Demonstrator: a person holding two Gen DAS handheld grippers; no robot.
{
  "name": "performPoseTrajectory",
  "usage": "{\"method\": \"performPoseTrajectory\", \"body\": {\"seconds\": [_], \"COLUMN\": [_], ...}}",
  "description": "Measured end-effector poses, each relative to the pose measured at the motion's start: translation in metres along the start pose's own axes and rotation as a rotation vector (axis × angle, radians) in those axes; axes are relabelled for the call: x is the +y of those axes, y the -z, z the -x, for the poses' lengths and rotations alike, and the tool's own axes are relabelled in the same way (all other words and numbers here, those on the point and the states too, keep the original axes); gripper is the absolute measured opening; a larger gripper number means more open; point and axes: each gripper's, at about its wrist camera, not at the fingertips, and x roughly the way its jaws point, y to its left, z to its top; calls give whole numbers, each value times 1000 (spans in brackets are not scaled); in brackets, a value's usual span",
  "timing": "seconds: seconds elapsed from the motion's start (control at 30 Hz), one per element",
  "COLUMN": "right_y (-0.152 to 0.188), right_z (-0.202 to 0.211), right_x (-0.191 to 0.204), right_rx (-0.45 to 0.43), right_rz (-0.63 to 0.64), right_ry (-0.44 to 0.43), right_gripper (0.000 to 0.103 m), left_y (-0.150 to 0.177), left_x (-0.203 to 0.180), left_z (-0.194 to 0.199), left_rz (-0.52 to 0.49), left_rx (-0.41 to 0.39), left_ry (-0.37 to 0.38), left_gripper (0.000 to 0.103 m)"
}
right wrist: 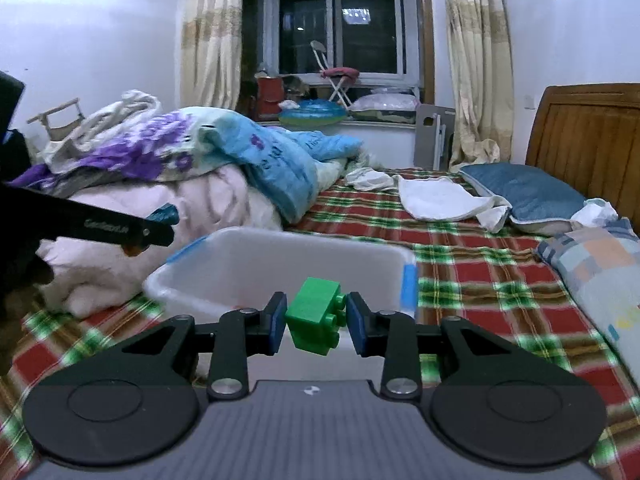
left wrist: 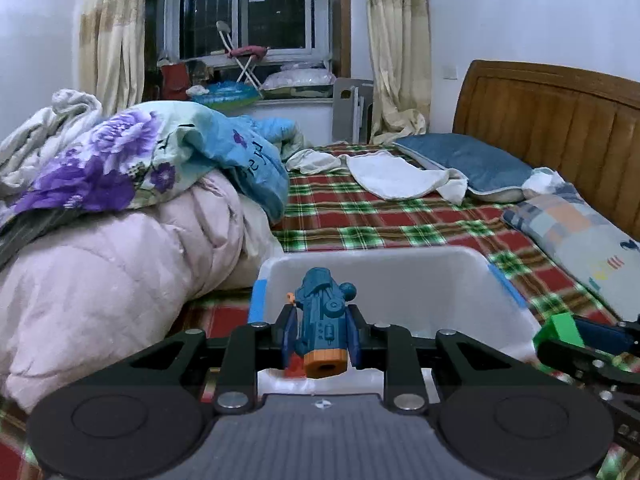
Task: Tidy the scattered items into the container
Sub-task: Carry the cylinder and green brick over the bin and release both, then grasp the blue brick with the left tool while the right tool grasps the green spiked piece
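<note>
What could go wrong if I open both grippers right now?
The green brick sits skewed in the right gripper, in front of the white bin near its rim; it might land on the plaid blanket. The toy blaster in the left gripper may strike the red item already inside.

I see a heap of quilts (left wrist: 120,200) at the plaid bed's (left wrist: 360,216) left edge, a blue pillow (left wrist: 472,164) by its wooden headboard (left wrist: 560,120).
</note>
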Motion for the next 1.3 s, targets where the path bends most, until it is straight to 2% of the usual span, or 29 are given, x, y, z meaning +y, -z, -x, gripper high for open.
{"method": "performPoseTrajectory", "body": {"seconds": [0.17,0.37,0.4,0.47,0.5,0.53,0.63,0.83,0.97,1.07,1.17,1.3], "right_y": [-5,-1,-2,-1,-1,-1,-2,0,5,16,38,79], "right_z": [-38,-63,-66,-70,-71,-71,-74,-75,-58,-32,3,47], "right_x": [-12,-17,-18,-18,-17,-17,-15,-17,-20,-25,-32,-32], "right_rx": [47,100,112,122,123,118,121,127,99,80,79,115], "right_rz": [-22,-22,-23,-11,-1,7,15,11,10,27,33,1], "right_ry": [5,5,2,8,12,9,5,13,-9,-58,-85,-92], "right_gripper": [37,37,37,44,57,65,75,75,79,79,79,79], "left_y": [1,13,14,15,16,16,15,15,21,33,58,107], "left_x": [-3,-1,-1,-2,-2,-1,0,3,9,13,18,23], "left_z": [-31,-56,-59,-62,-62,-63,-65,-61,-43,-18,13,47], "left_rz": [13,14,16,17,19,22,30,22,22,4,-30,-22], "left_rx": [43,93,101,109,111,107,116,116,92,62,42,73], "left_ry": [-3,2,6,1,-3,-6,-6,-15,-12,-1,-13,0], "left_gripper": [29,30,33,50,66,74,74,74,74,74,74,74]}}
